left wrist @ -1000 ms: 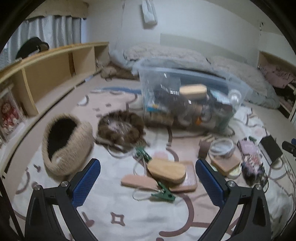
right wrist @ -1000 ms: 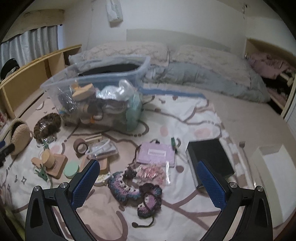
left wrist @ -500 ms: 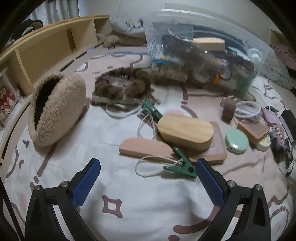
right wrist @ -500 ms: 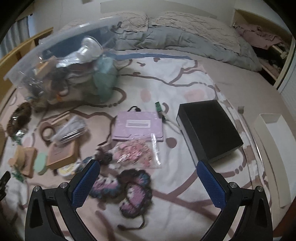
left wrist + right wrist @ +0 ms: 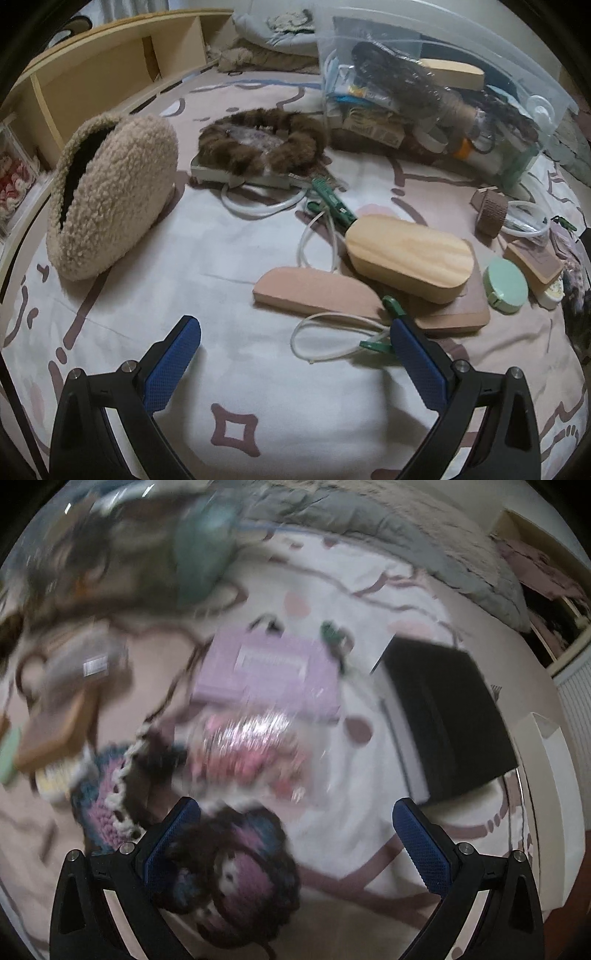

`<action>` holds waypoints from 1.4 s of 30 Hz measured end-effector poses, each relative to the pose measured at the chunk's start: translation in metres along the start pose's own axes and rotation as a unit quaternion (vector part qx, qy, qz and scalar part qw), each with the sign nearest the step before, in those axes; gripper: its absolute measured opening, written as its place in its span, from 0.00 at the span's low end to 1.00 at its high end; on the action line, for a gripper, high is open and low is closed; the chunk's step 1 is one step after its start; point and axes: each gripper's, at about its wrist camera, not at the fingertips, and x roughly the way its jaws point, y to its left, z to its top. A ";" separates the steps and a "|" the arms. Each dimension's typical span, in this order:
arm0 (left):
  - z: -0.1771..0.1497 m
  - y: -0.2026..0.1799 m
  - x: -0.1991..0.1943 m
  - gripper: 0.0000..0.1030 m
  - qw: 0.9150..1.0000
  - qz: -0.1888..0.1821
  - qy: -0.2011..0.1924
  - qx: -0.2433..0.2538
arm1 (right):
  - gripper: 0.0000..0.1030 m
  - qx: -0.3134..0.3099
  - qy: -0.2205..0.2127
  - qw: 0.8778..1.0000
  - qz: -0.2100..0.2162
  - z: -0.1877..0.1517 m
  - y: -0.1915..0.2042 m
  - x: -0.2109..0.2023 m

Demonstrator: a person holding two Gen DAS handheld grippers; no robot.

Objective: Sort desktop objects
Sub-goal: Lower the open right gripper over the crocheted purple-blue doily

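A: What has changed?

B: Both tools have dropped closer to the patterned blanket point(image 5: 207, 243). The left tool point(image 5: 295, 363) is wide open and empty, now low before the white cord loop with a green clip point(image 5: 332, 341); its right pad overlaps the clip. Just beyond lie the flat pink wooden board point(image 5: 314, 291) and the pale oval wooden box point(image 5: 410, 254).

A: And the right?

B: The right tool point(image 5: 295, 842) is also spread wide, holding nothing, above the crocheted purple-and-dark yarn piece point(image 5: 236, 878); that view is blurred. I judge sorting has barely begun.

A: Obstacles?

B: The cord tangles round the boards. The fleecy beige pouch point(image 5: 110, 192) and the clear plastic storage bin point(image 5: 436, 110) stand well apart.
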 end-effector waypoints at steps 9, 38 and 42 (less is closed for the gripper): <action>-0.006 0.010 0.006 1.00 0.999 0.011 0.033 0.002 | 1.00 0.009 0.028 0.999 0.037 -0.021 -0.009 -0.002; -0.010 -0.031 -0.024 0.82 0.987 -0.141 0.001 0.082 | 1.00 0.014 0.061 0.989 0.136 -0.034 -0.019 -0.084; -0.015 -0.038 -0.013 0.78 0.986 -0.130 0.011 0.102 | 1.00 0.007 0.058 0.988 0.142 -0.033 -0.015 -0.078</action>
